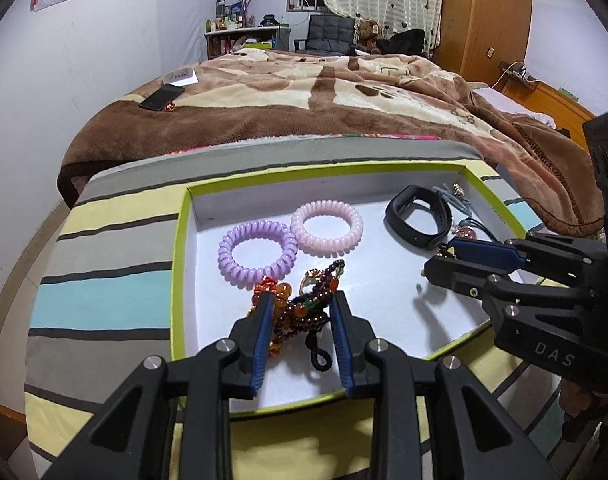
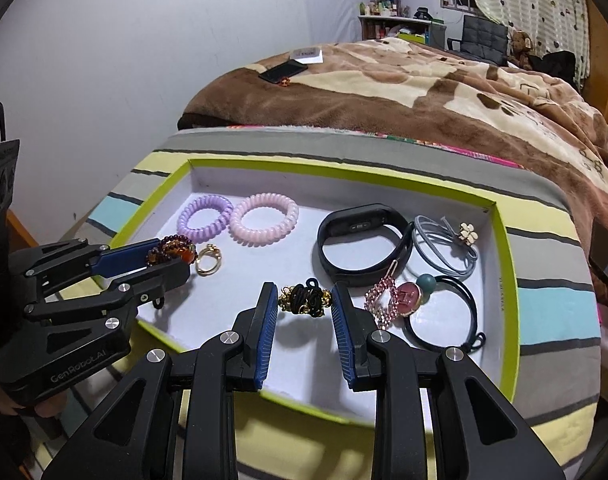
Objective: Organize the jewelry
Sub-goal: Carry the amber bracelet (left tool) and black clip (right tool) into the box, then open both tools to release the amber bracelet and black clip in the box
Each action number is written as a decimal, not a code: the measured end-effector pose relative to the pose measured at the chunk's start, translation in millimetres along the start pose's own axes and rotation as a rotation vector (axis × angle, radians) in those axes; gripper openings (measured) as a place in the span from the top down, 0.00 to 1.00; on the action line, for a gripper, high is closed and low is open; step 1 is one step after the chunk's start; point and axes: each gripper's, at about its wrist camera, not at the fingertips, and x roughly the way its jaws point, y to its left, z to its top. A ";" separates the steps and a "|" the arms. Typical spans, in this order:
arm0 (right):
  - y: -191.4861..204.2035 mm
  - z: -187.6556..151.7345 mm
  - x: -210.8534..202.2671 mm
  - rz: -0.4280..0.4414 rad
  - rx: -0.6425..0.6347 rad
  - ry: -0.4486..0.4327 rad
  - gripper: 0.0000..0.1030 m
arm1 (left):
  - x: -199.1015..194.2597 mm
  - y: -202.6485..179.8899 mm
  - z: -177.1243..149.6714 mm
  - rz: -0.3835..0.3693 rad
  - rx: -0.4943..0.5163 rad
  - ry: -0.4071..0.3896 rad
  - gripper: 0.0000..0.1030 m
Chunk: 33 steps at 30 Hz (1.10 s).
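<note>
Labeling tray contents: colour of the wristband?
Black wristband, clearest in the right wrist view.

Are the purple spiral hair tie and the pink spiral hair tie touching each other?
Touching. In the right wrist view the purple spiral hair tie and the pink spiral hair tie meet edge to edge, with no white tray floor between them; the left wrist view agrees.

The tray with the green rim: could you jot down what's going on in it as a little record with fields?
container: shallow white tray with a green rim, on a striped cushion
hair coils: purple coil beside pink coil, near the far wall
other items: black wristband, grey hair tie, gold ring
left gripper: jaws open around a bead bracelet pile
right gripper: jaws open around a black-and-gold hair tie
</note>
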 end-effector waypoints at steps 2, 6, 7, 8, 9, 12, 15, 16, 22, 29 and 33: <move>-1.3 0.3 3.9 -0.002 0.003 0.009 0.72 | 3.1 -0.6 0.8 -0.001 0.001 0.008 0.71; -3.7 -0.1 10.0 -0.002 0.018 0.024 0.72 | 4.3 -0.5 2.5 -0.002 0.008 0.010 0.70; -4.1 -0.4 9.5 0.001 0.020 0.024 0.72 | 4.5 -0.5 2.8 -0.003 0.008 0.010 0.70; -4.4 -0.2 9.2 0.002 0.021 0.025 0.72 | 4.4 -0.6 2.9 -0.002 0.007 0.010 0.70; -4.3 -0.1 9.1 0.003 0.022 0.026 0.72 | 4.5 -0.9 3.1 -0.002 0.009 0.010 0.70; -4.1 -0.2 7.8 0.003 0.021 0.028 0.71 | 4.0 -1.7 3.4 -0.003 0.013 0.011 0.67; -2.7 -1.5 4.4 -0.003 0.017 0.020 0.71 | 2.8 -1.8 3.1 -0.010 0.014 0.011 0.65; -2.3 -1.6 3.2 -0.004 0.017 0.018 0.71 | 2.2 -2.1 2.7 -0.011 0.014 0.011 0.63; -0.5 -1.4 -4.2 -0.011 0.014 0.001 0.66 | -4.3 -1.9 -0.4 -0.017 0.002 0.002 0.62; 0.6 -7.5 -26.5 -0.008 0.031 -0.038 0.66 | -25.6 -1.7 -7.2 -0.010 -0.017 -0.030 0.62; 1.8 -15.3 -44.8 -0.011 0.042 -0.068 0.65 | -44.5 -2.8 -17.3 0.000 -0.034 -0.057 0.62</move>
